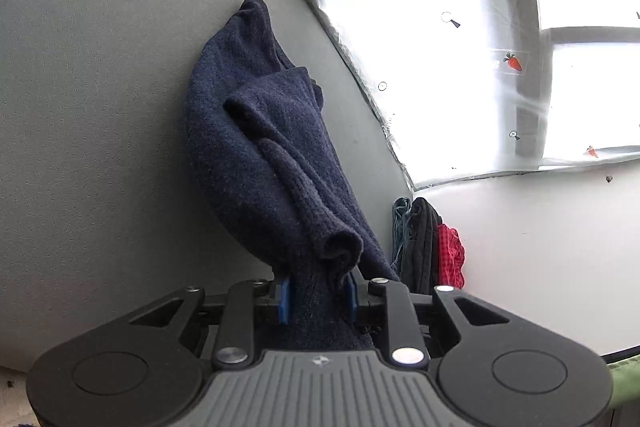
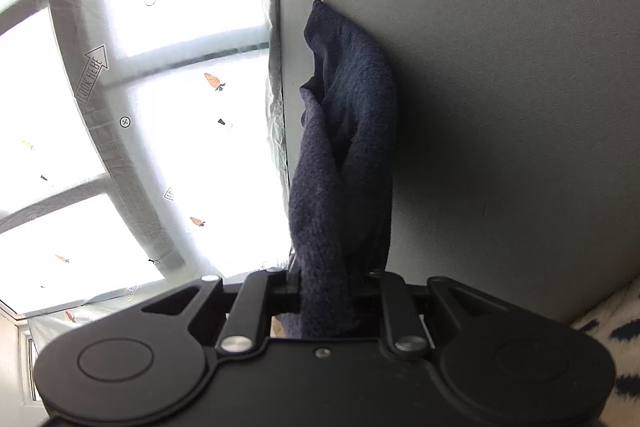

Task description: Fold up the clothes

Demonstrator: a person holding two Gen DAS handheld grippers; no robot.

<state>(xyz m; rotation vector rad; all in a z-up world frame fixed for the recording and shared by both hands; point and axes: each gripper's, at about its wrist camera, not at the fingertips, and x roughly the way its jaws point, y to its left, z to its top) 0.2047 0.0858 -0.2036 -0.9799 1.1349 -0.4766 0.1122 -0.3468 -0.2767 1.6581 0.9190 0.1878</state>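
Left hand-held gripper (image 1: 318,301) and right hand-held gripper (image 2: 325,293) each clamp a bunch of the navy garment (image 1: 272,147); it runs toward 12 o'clock onto the grey counter (image 1: 100,107). Advice: lift evenly, keep both pinches level, spread apart before laying flat.

**Hidden and cut-off parts**

The navy garment (image 1: 272,155) bunches between the left gripper (image 1: 318,297), so its clamped edge is hidden. The right gripper's (image 2: 324,291) pads sit buried under the cloth. Dark and red clothes (image 1: 432,247) beyond the gray table's (image 1: 100,107) far edge are too small to identify. A patterned fabric (image 2: 608,339) is cut off.
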